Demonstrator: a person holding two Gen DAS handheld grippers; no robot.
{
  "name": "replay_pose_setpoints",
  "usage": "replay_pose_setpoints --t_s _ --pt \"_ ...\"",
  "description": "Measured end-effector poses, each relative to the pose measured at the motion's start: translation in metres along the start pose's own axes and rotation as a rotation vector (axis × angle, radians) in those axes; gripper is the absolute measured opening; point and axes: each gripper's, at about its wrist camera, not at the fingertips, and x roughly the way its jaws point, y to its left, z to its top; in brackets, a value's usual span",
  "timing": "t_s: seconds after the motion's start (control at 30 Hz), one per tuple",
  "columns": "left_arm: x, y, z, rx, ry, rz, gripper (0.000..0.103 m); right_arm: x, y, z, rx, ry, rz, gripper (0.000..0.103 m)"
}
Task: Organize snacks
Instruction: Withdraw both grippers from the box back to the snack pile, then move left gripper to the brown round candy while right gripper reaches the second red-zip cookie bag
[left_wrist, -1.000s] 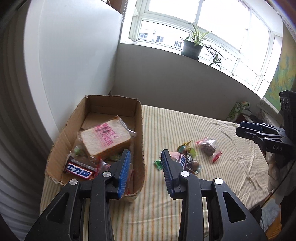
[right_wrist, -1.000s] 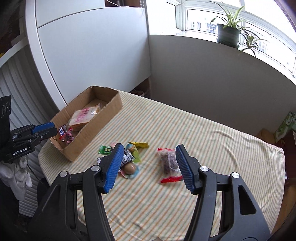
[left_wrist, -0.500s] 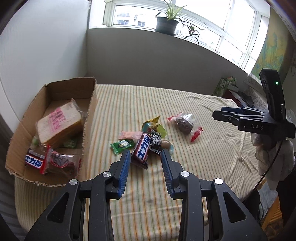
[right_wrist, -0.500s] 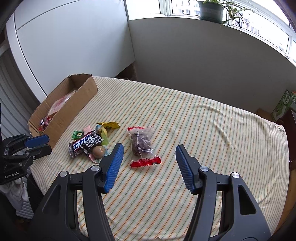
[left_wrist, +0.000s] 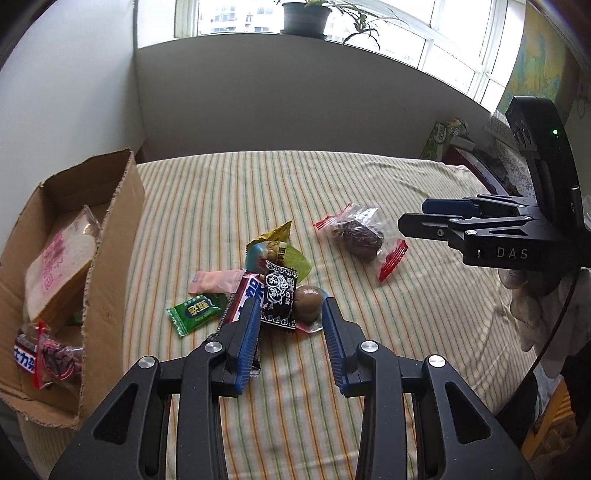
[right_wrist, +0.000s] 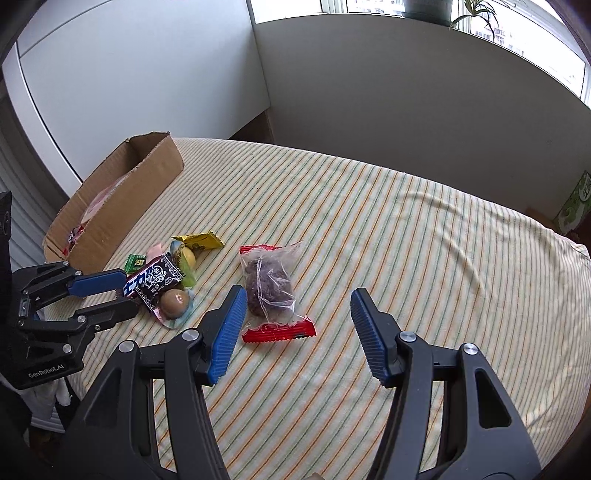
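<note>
We see the loose pile of wrapped snacks (left_wrist: 271, 291) lying on the striped cloth-covered table (left_wrist: 369, 369), right at the tips of our left gripper (left_wrist: 290, 314). Its blue-padded fingers (left_wrist: 247, 332) are spread apart and hold nothing; the black-and-white patterned packet (left_wrist: 279, 301) sits between them, the brown egg-shaped snack in clear wrap (left_wrist: 308, 301) lies just inside the right finger, and the red-and-blue chocolate bar (left_wrist: 245, 297) runs under the left finger. Just left of that finger lies the small green candy sachet (left_wrist: 195, 310), with a pink sachet (left_wrist: 218, 280) beyond it; ahead of the tips are a yellow-green packet (left_wrist: 286, 254) and a yellow wrapper (left_wrist: 275, 234).

Our right gripper (right_wrist: 295, 314) also stands wide open and empty above the cloth. The clear bag of dark snack with red ends (right_wrist: 271, 286) lies just ahead of its left finger, partly between the two fingers.

Well to the left of the left gripper's fingers, the open brown cardboard box (left_wrist: 110, 229) holds a wrapped slice of bread (left_wrist: 55, 266), another bar and a red-ended bag. A potted plant (left_wrist: 303, 18) stands on the window sill beyond.
</note>
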Motion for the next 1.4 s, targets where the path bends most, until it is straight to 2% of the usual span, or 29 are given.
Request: replay_pose_setpoints --t_s 0.13,0.37,0.6,0.87,1.03,1.13,1.2,1.4 --pt "0.006 0.007 0.002 -0.027 0.009 -0.01 0.032 0.002 -0.004 -0.001 0.01 -0.004 0.008 0.061" --pt "0.006 0.022 -0.003 -0.053 0.019 0.025 0.013 0.007 -0.005 -0.003 0.022 -0.004 0.022 0.061" --pt "0.02 0.015 0.006 -0.027 0.027 0.053 0.013 0.009 -0.004 -0.003 0.019 -0.004 0.027 0.061" --pt "0.035 -0.013 0.017 0.042 0.052 -0.014 0.013 0.01 -0.009 -0.004 0.028 0.0 0.029 0.061" --pt "0.034 -0.001 0.019 0.015 0.052 -0.002 0.014 0.008 -0.009 -0.004 0.022 -0.003 0.026 0.061" --pt "0.037 0.01 0.016 0.002 0.067 0.06 0.013 0.008 -0.01 -0.005 0.027 -0.004 0.029 0.061" --pt "0.039 0.021 0.011 -0.023 0.084 0.057 0.013 0.009 -0.011 -0.005 0.03 -0.003 0.032 0.061" --pt "0.028 0.023 0.004 -0.039 0.06 0.036 0.015 0.008 -0.008 -0.005 0.029 -0.004 0.036 0.061"
